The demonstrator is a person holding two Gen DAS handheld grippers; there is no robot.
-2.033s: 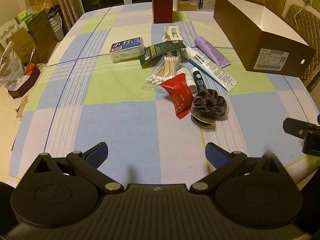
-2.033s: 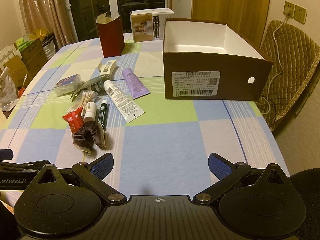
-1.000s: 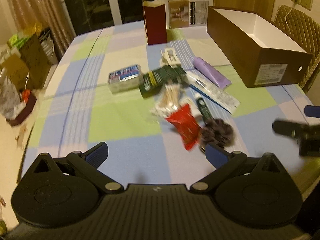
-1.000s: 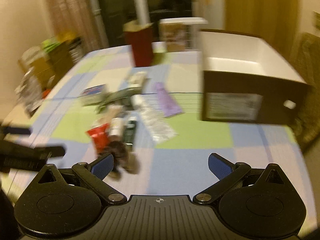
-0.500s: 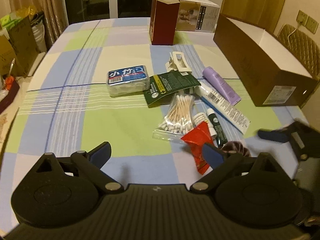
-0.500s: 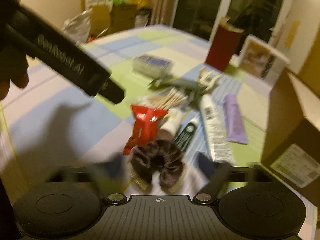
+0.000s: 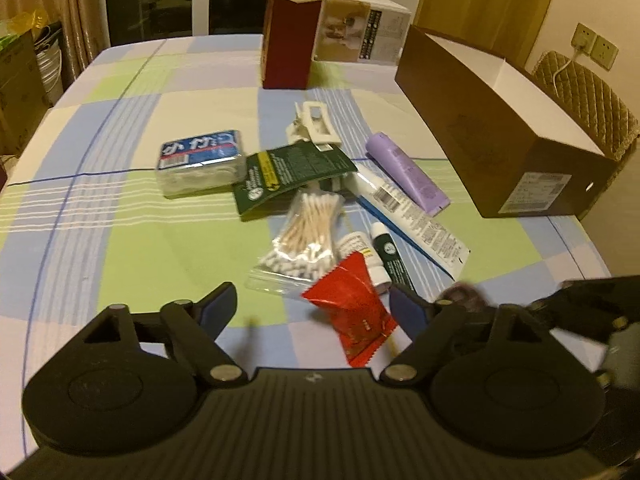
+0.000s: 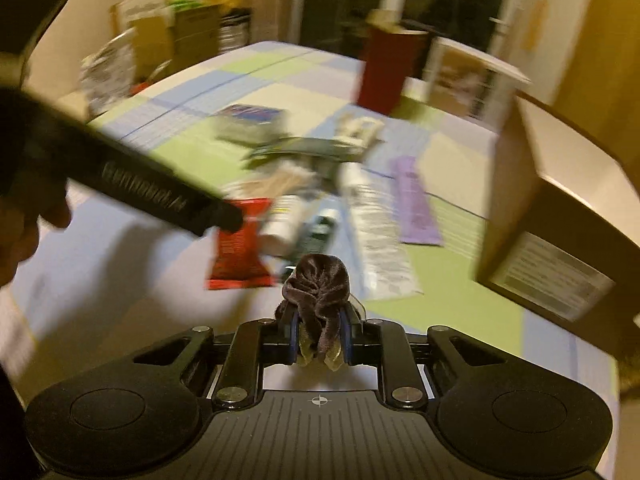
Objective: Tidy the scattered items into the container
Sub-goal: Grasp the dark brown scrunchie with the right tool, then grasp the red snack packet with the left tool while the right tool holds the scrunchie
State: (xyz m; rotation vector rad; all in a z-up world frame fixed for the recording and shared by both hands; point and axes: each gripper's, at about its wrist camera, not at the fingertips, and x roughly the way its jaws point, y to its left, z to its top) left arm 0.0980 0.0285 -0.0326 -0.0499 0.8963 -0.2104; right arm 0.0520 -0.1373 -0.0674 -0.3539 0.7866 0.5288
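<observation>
My right gripper (image 8: 320,336) is shut on a dark velvet scrunchie (image 8: 318,280), which bulges out above the pads. My left gripper (image 7: 312,304) hangs low over the table with its jaws closing. A red snack packet (image 7: 352,308) lies between its fingers, and the pads do not press on it. Beyond the packet lie a bag of cotton swabs (image 7: 304,236), a small white bottle (image 7: 358,248), a green stick (image 7: 394,262), a white tube (image 7: 412,220) and a purple tube (image 7: 408,172). The open brown box (image 7: 500,128) stands at the right.
A blue-labelled clear box (image 7: 200,160), a green card pack (image 7: 292,176) and a white hair claw (image 7: 316,128) lie farther back. A tall red box (image 7: 290,44) and a white carton (image 7: 360,32) stand behind. A padded chair (image 7: 588,92) is beyond the brown box.
The right gripper has swung left to the scrunchie and shut on it. The left gripper moved forward and down to the red packet, with its jaws narrowing.
</observation>
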